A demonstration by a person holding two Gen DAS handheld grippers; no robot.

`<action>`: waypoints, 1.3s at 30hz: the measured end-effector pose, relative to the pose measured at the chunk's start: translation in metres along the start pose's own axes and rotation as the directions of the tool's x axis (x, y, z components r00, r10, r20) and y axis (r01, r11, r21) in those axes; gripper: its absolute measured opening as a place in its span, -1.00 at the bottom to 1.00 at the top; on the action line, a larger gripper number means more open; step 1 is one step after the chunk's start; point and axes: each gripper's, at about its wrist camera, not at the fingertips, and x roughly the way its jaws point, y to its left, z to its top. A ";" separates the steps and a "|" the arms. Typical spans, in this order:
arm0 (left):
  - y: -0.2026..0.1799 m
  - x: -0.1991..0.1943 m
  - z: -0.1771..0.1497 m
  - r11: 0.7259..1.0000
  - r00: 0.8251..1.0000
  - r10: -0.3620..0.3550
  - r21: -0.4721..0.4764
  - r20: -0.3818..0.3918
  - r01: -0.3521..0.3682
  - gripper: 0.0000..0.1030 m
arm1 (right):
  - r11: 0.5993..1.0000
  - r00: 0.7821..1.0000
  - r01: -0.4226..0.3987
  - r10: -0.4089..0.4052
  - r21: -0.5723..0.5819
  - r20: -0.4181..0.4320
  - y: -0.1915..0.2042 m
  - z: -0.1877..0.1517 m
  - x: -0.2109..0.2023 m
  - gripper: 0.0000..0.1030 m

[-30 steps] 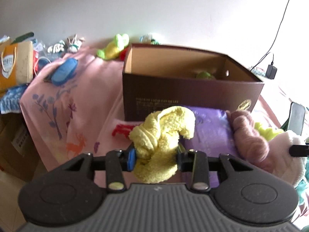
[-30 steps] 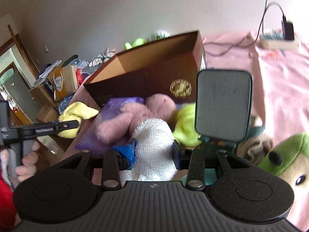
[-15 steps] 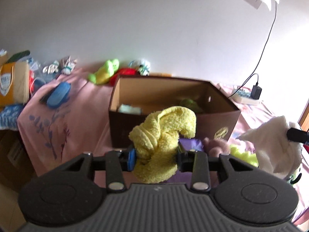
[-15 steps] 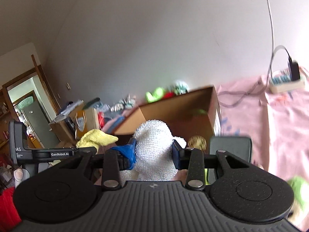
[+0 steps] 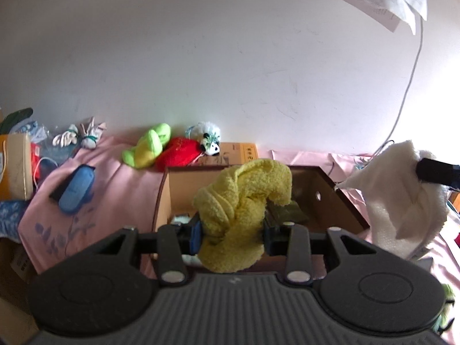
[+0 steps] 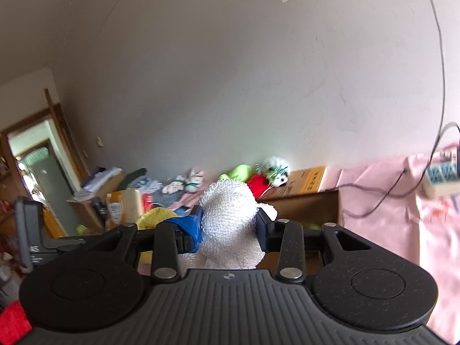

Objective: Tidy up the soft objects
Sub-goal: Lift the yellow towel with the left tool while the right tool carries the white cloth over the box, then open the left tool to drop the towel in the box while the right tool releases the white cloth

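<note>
My left hand-held gripper (image 5: 231, 231) is clamped on a crumpled yellow terry cloth (image 5: 241, 210), the pads pressing its bunched middle so it bulges above and below them. It hangs over the near rim of an open brown cardboard box (image 5: 330, 198), whose mouth lies clear beyond the cloth; some small items sit on its floor, too hidden to name. My right hand-held gripper (image 6: 228, 231) is closed on a white knobbly knitted cloth (image 6: 230, 224), which in the left view (image 5: 399, 195) hangs off the box's right edge, just beside its right wall. The box stands on a surface draped in pink sheet (image 5: 115, 172); I cannot tell what lies under it. Along its far edge, against the white wall, sit a lime-green plush toy (image 5: 148, 146), a red plush (image 5: 178, 156) and a small white panda toy (image 5: 210, 141). A blue oval pouch (image 5: 76, 191) lies near the left edge. A power strip (image 6: 440, 179) with its cable rests at the far right.
</note>
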 end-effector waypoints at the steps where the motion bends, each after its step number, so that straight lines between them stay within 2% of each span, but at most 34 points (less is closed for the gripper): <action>1: 0.000 0.008 0.006 1.000 1.000 0.007 0.003 -0.005 -0.007 -0.27 | 1.000 1.000 0.013 -0.013 -0.005 -0.005 0.000 0.006 0.010 -0.58; 8: 0.004 0.058 0.025 0.998 0.997 0.054 0.019 -0.060 -0.053 -0.26 | 0.996 0.993 0.081 -0.083 -0.033 -0.086 -0.010 0.017 0.073 -0.58; 14: 0.014 0.102 0.024 0.996 0.987 0.084 0.014 -0.134 -0.083 -0.25 | 0.986 0.969 0.162 -0.168 -0.048 -0.181 -0.024 0.007 0.119 -0.58; 23: 0.026 0.147 0.009 0.992 0.962 0.126 0.010 -0.244 -0.127 -0.22 | 0.970 0.925 0.240 -0.241 -0.038 -0.294 -0.042 -0.010 0.167 -0.53; 27: 0.030 0.158 0.004 0.989 0.948 0.148 0.015 -0.280 -0.150 -0.10 | 0.973 0.917 0.232 -0.224 -0.015 -0.330 -0.046 -0.013 0.177 -0.52; 29: 0.030 0.161 0.002 0.985 0.939 0.167 0.016 -0.301 -0.170 -0.10 | 0.967 0.913 0.256 -0.247 -0.017 -0.325 -0.047 -0.013 0.179 -0.52; 30: 0.030 0.162 0.002 0.984 0.937 0.172 0.018 -0.305 -0.175 -0.06 | 0.963 0.912 0.268 -0.257 -0.010 -0.320 -0.046 -0.013 0.176 -0.51; 33: 0.027 0.161 -0.002 0.979 0.930 0.205 0.041 -0.305 -0.202 0.05 | 0.970 0.929 0.235 -0.205 0.065 -0.309 -0.048 -0.013 0.167 -0.51; 39: 0.014 0.132 0.003 0.968 0.939 0.252 0.072 -0.235 -0.242 0.20 | 0.976 0.953 0.197 -0.168 0.095 -0.253 -0.027 -0.007 0.135 -0.51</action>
